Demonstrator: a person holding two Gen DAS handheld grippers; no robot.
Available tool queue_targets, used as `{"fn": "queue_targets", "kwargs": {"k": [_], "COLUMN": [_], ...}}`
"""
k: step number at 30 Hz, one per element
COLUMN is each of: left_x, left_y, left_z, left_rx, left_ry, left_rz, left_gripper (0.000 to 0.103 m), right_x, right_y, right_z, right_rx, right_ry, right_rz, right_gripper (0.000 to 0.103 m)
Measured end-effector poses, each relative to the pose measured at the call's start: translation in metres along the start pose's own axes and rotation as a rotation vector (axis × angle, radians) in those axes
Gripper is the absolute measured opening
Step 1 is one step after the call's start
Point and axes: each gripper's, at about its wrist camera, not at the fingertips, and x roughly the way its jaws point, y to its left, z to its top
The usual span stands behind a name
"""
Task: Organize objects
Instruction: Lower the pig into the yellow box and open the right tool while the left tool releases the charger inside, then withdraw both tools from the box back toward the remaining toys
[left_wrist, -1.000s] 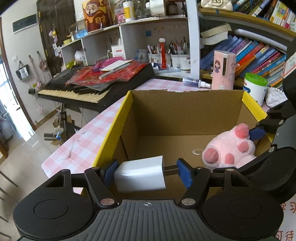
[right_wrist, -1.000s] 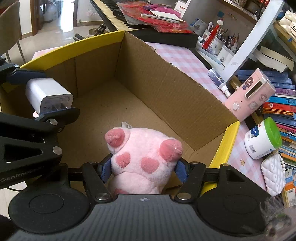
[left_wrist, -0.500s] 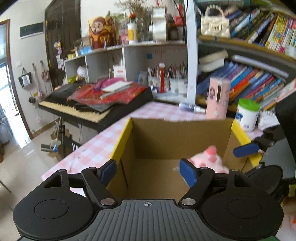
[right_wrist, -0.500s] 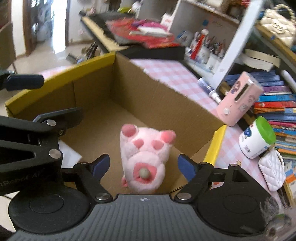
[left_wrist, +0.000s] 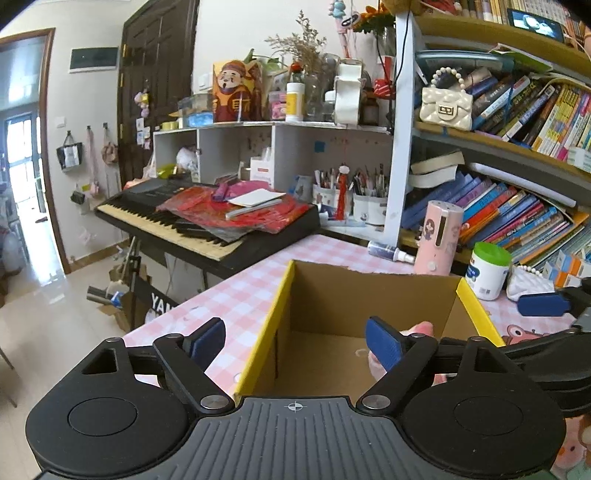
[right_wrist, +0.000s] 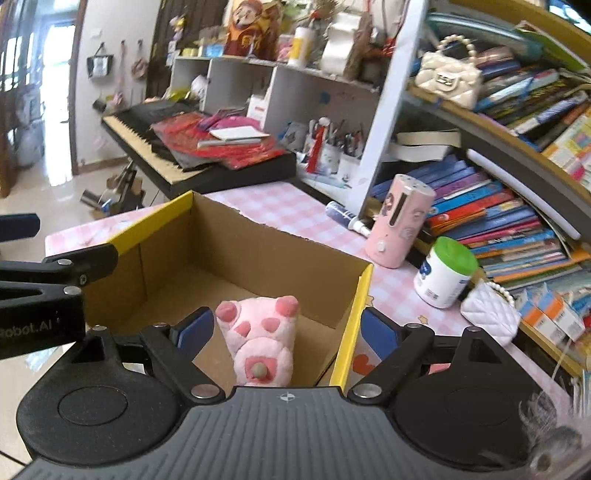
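Note:
An open cardboard box with yellow rims (left_wrist: 280, 295) (right_wrist: 240, 243) stands on the pink checked table. A pink plush paw toy (right_wrist: 258, 339) lies inside it near the right end; only a bit of the toy (left_wrist: 421, 326) shows in the left wrist view. The white charger block is hidden from both views. My left gripper (left_wrist: 295, 343) is open and empty, above the box's near left edge. My right gripper (right_wrist: 286, 332) is open and empty, above the toy and the box's right rim.
Behind the box stand a pink cylindrical device (right_wrist: 399, 221), a white jar with a green lid (right_wrist: 443, 273), a small spray bottle (right_wrist: 347, 218) and a white quilted purse (right_wrist: 491, 314). Bookshelves (left_wrist: 517, 206) fill the right. A keyboard piano (left_wrist: 207, 225) stands at the left.
My left gripper let go of the white charger and my right gripper let go of the plush paw into the box. Both grippers then opened and pulled up and back.

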Motion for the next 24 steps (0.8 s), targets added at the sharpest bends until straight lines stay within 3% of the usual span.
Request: {"fn": "queue_targets", "kwargs": {"k": [9,16,24], "left_x": [-0.020,-0.031,-0.047], "left_y": [0.013,0.021,0.026], "left_z": [-0.017,-0.037,-0.065], "left_rx": [0.018,0.034,0.081], "left_ry": [0.019,0.081,0.162], "left_rz": [0.005,0.048,0.076], "left_gripper": [0.086,0.093,0.094], "right_x": [-0.028,-0.047,-0.065], "right_y": [0.013,0.035,0.062], "right_z": [-0.026,-0.052,-0.085], "right_rx": [0.124,0.210,0.277], "right_ry": [0.014,0.053,0.138], "right_rz": [-0.066,-0.168,-0.258], "right_gripper": [0.087,0.098,0.102]}}
